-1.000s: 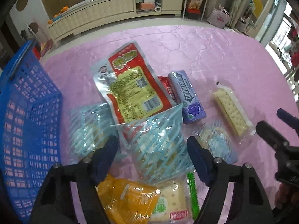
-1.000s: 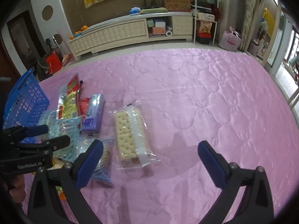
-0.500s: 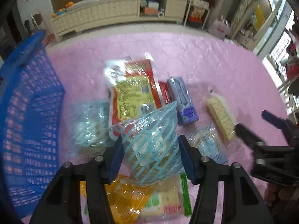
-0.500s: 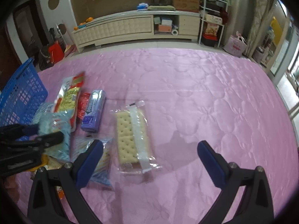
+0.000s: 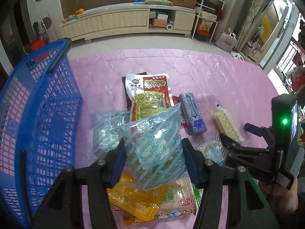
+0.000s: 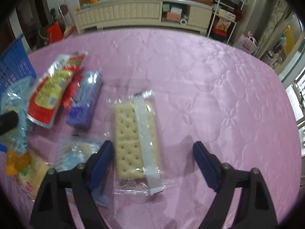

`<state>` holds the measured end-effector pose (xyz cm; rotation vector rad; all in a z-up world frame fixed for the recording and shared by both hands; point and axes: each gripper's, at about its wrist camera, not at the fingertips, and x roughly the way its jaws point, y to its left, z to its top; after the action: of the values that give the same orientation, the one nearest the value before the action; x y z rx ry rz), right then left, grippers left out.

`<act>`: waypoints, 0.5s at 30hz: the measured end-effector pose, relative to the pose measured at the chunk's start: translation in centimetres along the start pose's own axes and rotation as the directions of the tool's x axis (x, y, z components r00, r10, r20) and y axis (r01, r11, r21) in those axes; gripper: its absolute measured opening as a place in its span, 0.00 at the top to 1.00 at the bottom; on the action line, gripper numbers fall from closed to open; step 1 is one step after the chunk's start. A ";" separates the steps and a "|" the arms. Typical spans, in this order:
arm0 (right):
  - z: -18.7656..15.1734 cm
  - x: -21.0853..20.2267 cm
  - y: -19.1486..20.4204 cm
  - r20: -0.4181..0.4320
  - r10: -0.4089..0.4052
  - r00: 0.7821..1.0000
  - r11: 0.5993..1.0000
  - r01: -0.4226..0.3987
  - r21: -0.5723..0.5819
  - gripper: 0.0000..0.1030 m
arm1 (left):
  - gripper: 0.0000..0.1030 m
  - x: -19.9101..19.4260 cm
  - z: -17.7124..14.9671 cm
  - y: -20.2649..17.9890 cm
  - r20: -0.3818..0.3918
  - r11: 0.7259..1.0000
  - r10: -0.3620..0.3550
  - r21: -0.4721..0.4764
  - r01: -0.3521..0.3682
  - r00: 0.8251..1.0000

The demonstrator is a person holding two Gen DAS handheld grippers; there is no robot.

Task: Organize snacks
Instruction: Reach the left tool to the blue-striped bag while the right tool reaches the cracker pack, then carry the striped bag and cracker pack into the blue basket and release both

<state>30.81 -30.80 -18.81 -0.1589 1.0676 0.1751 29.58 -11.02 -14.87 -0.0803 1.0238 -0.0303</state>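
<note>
My left gripper (image 5: 153, 152) is shut on a clear packet with light-blue stripes (image 5: 152, 133), held a little above the snack pile. A blue mesh basket (image 5: 38, 114) stands just left of it. In the right wrist view a clear packet of square crackers (image 6: 131, 139) lies on the pink cloth between the two blue pads of my right gripper (image 6: 152, 150). Its jaws are closing; both pads stand apart from the wrapper. The right gripper (image 5: 240, 133) also shows at the right edge of the left wrist view, over the crackers (image 5: 226, 124).
On the pink cloth (image 6: 219, 87) lie a red-and-yellow pouch (image 5: 150, 97), a purple gum pack (image 5: 192, 114), a second blue-striped packet (image 5: 106, 129), an orange packet (image 5: 133, 196) and a small blue-patterned packet (image 6: 76, 152). A low cabinet stands beyond the table.
The left jaws narrowed onto the blue-striped packet and raised it slightly. The right gripper came down over the cracker packet, and its jaws drew closer together.
</note>
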 end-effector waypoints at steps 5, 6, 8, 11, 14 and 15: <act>-0.2 -1.4 0.1 0.022 0.035 0.999 0.999 -0.035 0.006 0.50 | 0.48 -1.4 -0.8 -0.5 0.007 1.000 0.007 0.019 -0.007 1.000; -0.3 -2.0 0.2 0.031 0.050 0.998 0.999 -0.050 0.010 0.51 | 0.48 -2.0 -1.1 -0.3 0.012 1.000 0.003 0.019 -0.003 1.000; -0.3 -3.3 0.5 0.054 0.051 0.997 0.999 -0.052 0.005 0.52 | 0.48 -2.9 -1.5 -0.1 0.021 1.000 -0.004 0.015 0.004 1.000; -0.6 -6.1 1.0 0.093 0.066 0.993 0.998 -0.065 -0.009 0.52 | 0.48 -5.0 -2.1 0.1 0.044 1.000 -0.009 0.006 0.009 0.999; -1.1 -9.2 2.2 0.126 0.086 0.988 0.996 -0.083 -0.032 0.52 | 0.48 -7.6 -2.8 0.0 0.079 1.000 -0.007 0.005 0.007 0.997; -1.2 -10.2 2.6 0.139 0.088 0.986 0.996 -0.083 -0.041 0.52 | 0.48 -8.9 -3.1 0.0 0.098 1.000 -0.014 0.005 0.014 0.995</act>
<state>24.43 -29.19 -10.53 -0.1305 0.9321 0.2784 22.29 -10.63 -8.92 -0.0841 0.9255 -0.0411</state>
